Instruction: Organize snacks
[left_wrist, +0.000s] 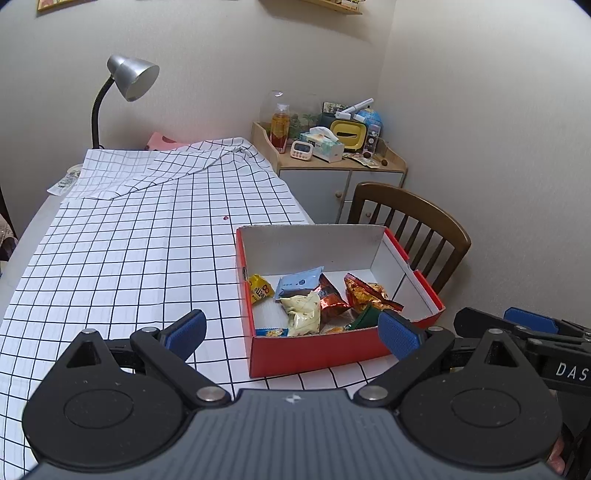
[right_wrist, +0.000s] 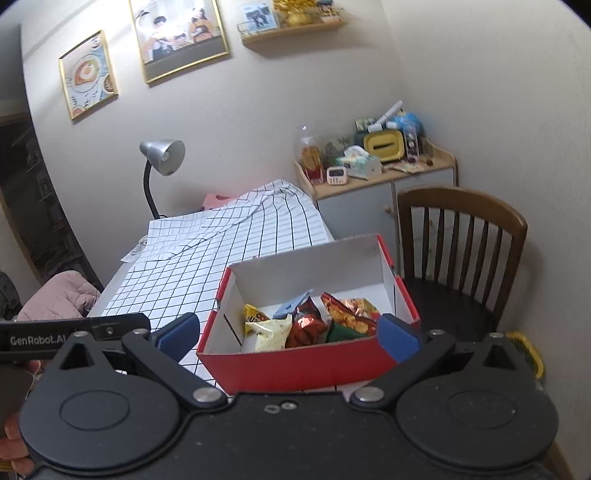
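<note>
A red cardboard box (left_wrist: 317, 356) with a white inside sits on the checked tablecloth near the table's right front corner; it also shows in the right wrist view (right_wrist: 295, 363). Inside lie several snack packets: a yellow one (left_wrist: 260, 288), a light blue one (left_wrist: 299, 282), a cream one (left_wrist: 303, 314), a red-brown foil one (left_wrist: 332, 299) and an orange one (left_wrist: 364, 293). My left gripper (left_wrist: 291, 334) is open and empty, just in front of the box. My right gripper (right_wrist: 288, 334) is open and empty, its jaws either side of the box's near wall.
A wooden chair (left_wrist: 417, 229) stands right of the table behind the box. A cluttered corner cabinet (left_wrist: 332, 162) is at the back. A silver desk lamp (left_wrist: 129, 79) stands at the table's far end. The checked cloth (left_wrist: 129, 240) covers the table left of the box.
</note>
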